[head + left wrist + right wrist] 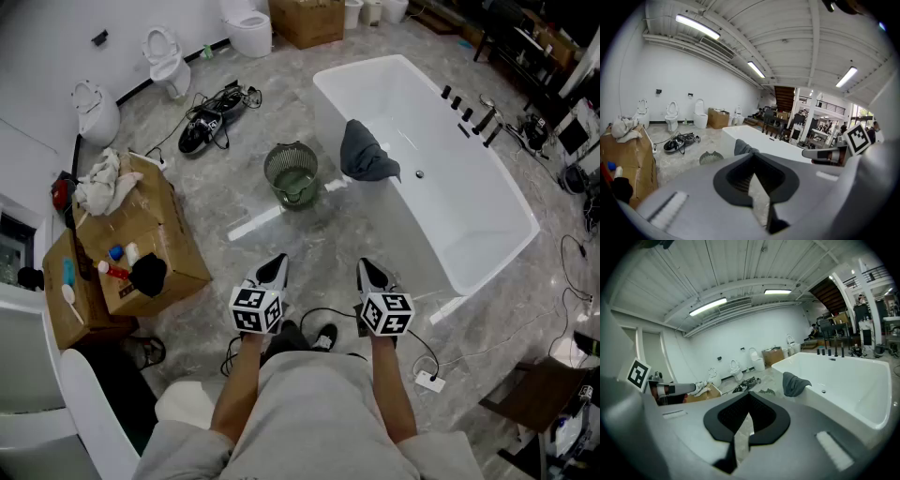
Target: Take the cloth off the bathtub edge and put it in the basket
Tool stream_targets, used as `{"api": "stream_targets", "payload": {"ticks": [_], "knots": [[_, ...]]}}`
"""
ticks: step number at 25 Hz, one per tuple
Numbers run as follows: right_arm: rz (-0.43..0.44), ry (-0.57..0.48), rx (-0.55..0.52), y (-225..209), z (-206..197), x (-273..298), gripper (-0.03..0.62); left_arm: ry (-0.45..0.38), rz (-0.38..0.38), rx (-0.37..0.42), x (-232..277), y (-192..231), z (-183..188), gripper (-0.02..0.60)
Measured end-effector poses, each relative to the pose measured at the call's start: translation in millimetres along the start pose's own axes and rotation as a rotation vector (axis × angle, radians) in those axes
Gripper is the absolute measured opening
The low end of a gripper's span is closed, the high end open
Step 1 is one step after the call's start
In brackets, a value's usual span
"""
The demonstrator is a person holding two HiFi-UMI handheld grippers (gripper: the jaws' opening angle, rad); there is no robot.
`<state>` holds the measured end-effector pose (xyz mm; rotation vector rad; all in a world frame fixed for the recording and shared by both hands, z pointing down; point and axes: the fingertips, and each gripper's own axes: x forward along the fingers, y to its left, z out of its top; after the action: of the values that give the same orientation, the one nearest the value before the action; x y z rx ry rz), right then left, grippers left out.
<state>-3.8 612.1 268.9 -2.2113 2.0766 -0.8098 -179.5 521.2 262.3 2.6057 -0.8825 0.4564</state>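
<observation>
A dark grey-blue cloth (366, 155) hangs over the near left edge of the white bathtub (441, 183). A round wire basket (292, 173) stands on the floor just left of the tub, close to the cloth. Both grippers are held low in front of the person, well short of the tub and basket. My left gripper (277, 264) is shut and holds nothing, and so is my right gripper (368, 268). The left gripper view shows the cloth (743, 147) and basket (711, 157) beyond the shut left gripper (753, 157). The right gripper view shows the cloth (794, 383) on the tub edge past the shut right gripper (749, 396).
Cardboard boxes (141, 234) with rags and bottles stand at the left. Toilets (167, 56) line the back wall. A black tool with tangled cables (211, 117) lies on the floor. Black tap fittings (469, 112) sit on the tub's far rim. A cable and plug (429, 380) lie by the person's feet.
</observation>
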Motion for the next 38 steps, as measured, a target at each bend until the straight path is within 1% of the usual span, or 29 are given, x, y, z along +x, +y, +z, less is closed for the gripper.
{"api": "stream_targets", "payload": {"ticks": [5, 7, 9, 11, 13, 15, 17, 19, 22, 26, 30, 32, 35, 38], "knots": [[0.006, 0.016, -0.023, 2.0, -10.4, -4.0, 0.000, 0.012, -0.019, 0.005, -2.4, -6.0, -3.4, 0.057], [0.023, 0.002, 0.017, 2.4, -12.6, -6.9, 0.000, -0.005, -0.042, -0.001, -5.5, -10.8, -4.2, 0.057], [0.063, -0.027, 0.083, 4.5, -10.8, -10.6, -0.002, -0.037, -0.073, -0.036, -6.8, -13.6, -4.8, 0.057], [0.098, -0.035, 0.115, 7.1, -11.9, -12.1, 0.000, -0.035, -0.073, -0.058, -5.1, -10.8, -11.6, 0.057], [0.117, -0.022, 0.135, 8.6, -17.0, -9.9, 0.000, -0.020, -0.060, -0.057, -2.6, -6.6, -19.3, 0.057], [0.120, -0.010, 0.159, 9.0, -23.0, -5.2, 0.000, -0.028, -0.057, -0.066, -0.6, -1.6, -21.8, 0.057], [0.111, 0.002, 0.153, 8.1, -28.5, 2.1, 0.000, -0.040, -0.060, -0.071, 5.1, 4.9, -22.1, 0.057], [0.100, 0.010, 0.143, 4.4, -31.8, 9.1, 0.000, -0.037, -0.060, -0.070, 15.0, 10.5, -24.1, 0.057], [0.093, 0.000, 0.169, -6.8, -27.4, 17.8, 0.000, -0.025, -0.071, -0.086, 36.3, 16.2, -24.1, 0.057], [0.071, -0.007, 0.180, -15.8, -9.9, 39.2, 0.000, -0.013, -0.066, -0.104, 64.6, 37.0, -4.5, 0.057], [0.030, 0.000, 0.182, -34.9, 2.6, 68.8, 0.000, 0.010, -0.088, -0.072, 105.5, 49.2, 14.6, 0.057], [0.014, 0.008, 0.174, -50.4, 13.4, 87.2, 0.000, 0.017, -0.094, -0.074, 132.4, 54.2, 25.6, 0.057], [-0.003, 0.032, 0.159, -67.0, 29.4, 115.1, 0.000, 0.029, -0.107, -0.115, 170.1, 66.9, 45.4, 0.057], [-0.017, 0.044, 0.130, -72.6, 50.6, 148.5, 0.000, 0.020, -0.148, -0.165, 199.0, 88.4, 73.6, 0.057]]}}
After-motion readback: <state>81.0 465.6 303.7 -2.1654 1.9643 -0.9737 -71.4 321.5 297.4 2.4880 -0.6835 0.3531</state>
